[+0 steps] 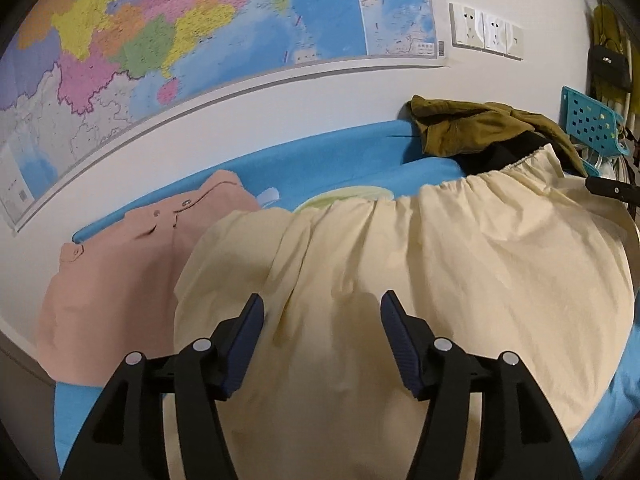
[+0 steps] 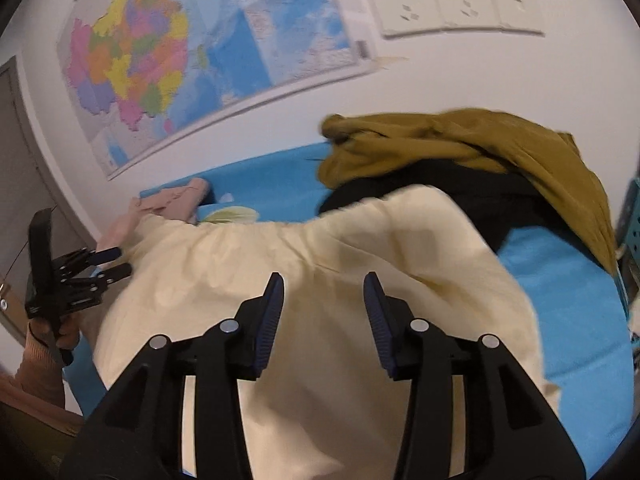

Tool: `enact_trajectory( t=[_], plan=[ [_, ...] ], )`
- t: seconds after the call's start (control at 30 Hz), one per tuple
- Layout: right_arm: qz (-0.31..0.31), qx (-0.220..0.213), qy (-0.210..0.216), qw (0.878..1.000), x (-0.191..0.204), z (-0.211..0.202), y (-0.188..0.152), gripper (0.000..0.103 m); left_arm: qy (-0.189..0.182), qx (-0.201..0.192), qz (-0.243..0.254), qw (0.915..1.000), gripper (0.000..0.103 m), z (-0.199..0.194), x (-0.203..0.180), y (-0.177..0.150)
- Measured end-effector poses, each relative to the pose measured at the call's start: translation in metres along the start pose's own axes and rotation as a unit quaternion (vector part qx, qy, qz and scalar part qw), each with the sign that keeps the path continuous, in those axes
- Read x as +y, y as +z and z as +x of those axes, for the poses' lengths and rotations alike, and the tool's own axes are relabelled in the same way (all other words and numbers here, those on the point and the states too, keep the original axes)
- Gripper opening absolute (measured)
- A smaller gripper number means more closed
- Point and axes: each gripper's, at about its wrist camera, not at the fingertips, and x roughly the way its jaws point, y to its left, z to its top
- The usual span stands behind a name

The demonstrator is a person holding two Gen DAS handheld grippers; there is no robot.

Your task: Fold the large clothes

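Cream-yellow garment (image 1: 360, 280) lying spread on the blue bed (image 1: 340, 160), gathered waistband running left to right at the far edge, cloth directly under both sets of fingers. Left gripper (image 1: 322, 344) hovering spread, pinching nothing; right gripper (image 2: 324, 324) likewise spread, empty. Counting left to right: one pink garment (image 1: 120, 272), one cream, one olive garment (image 1: 472, 128) over one black garment (image 2: 500, 204).

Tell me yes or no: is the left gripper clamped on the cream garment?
No: the left gripper stands open above the cream garment, with no cloth pinched between its pads.
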Motion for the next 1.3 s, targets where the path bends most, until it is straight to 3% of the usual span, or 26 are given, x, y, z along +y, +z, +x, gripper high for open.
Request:
enact_trajectory(
  t=[0.17,0.23,0.37,0.6,0.67,0.77,0.83,0.97,1.07,1.17,1.3],
  plan=[
    [0.048,0.028,-0.052,0.997,-0.045,0.019,-0.016,0.032,0.009,0.018,-0.015,0.9997,0.058,0.012,0.012,-0.014],
    [0.077,0.029,-0.034,0.996,-0.055,0.022,-0.021,0.032,0.014,0.021,-0.022,0.9995,0.058,0.015,0.016,-0.016],
    [0.066,0.006,-0.028,0.997,-0.041,0.003,-0.021,0.036,0.008,0.005,-0.024,0.9997,0.062,0.000,0.015,-0.019],
    [-0.003,-0.029,0.048,0.998,0.012,-0.047,-0.036,0.041,-0.032,-0.033,-0.062,0.9970,0.058,-0.052,0.044,-0.047],
    [-0.022,-0.021,0.067,0.997,0.024,-0.049,-0.046,0.043,-0.049,-0.031,-0.086,0.9947,0.053,-0.060,0.058,-0.060],
    [-0.027,0.010,0.051,0.998,0.025,-0.035,-0.063,0.042,-0.040,-0.011,-0.108,0.9934,0.044,-0.056,0.069,-0.075],
    [-0.018,0.023,0.040,0.999,0.015,-0.024,-0.072,0.036,-0.034,0.016,-0.120,0.9921,0.041,-0.042,0.073,-0.087],
    [0.011,0.028,0.040,0.999,0.010,-0.023,-0.079,0.036,-0.024,0.022,-0.133,0.9906,0.042,-0.036,0.070,-0.098],
    [-0.001,0.007,0.039,0.999,0.022,-0.039,-0.077,0.045,0.008,-0.004,-0.128,0.9918,0.047,-0.056,0.060,-0.093],
    [-0.013,-0.014,0.055,0.998,0.037,-0.058,-0.077,0.045,-0.012,-0.055,-0.108,0.9925,0.055,-0.085,0.043,-0.089],
    [-0.043,-0.017,0.063,0.997,0.061,-0.067,-0.085,0.048,-0.050,-0.064,-0.056,0.9951,0.062,-0.091,-0.003,-0.085]
  ],
)
